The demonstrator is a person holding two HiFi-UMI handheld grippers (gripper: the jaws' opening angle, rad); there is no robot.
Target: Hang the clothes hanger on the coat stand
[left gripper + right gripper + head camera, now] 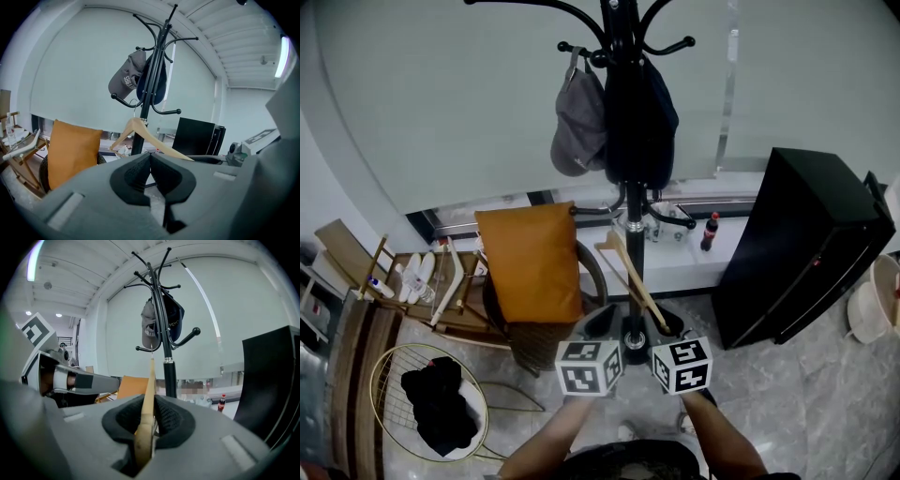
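A black coat stand (pixel 630 187) rises in front of me, its pole also in the left gripper view (pixel 145 103) and the right gripper view (pixel 166 348). A wooden clothes hanger (pixel 633 281) slants up from my right gripper (pixel 668 330) toward the pole. That gripper (pixel 149 408) is shut on the end of one hanger arm (pixel 150 380). The hanger's metal hook sits at a low peg of the stand; whether it rests on the peg I cannot tell. My left gripper (pixel 600 326) is shut with nothing in it (pixel 150 161), just left of the hanger (pixel 140 131).
A grey cap (pixel 578 127) and a dark bag (pixel 639 122) hang on upper pegs. An orange cushion (pixel 530 262) sits on a chair to the left, a black cabinet (pixel 797 244) to the right. A wire basket (pixel 389 375) of dark clothes stands at lower left, and a cola bottle (pixel 709 232) on the sill.
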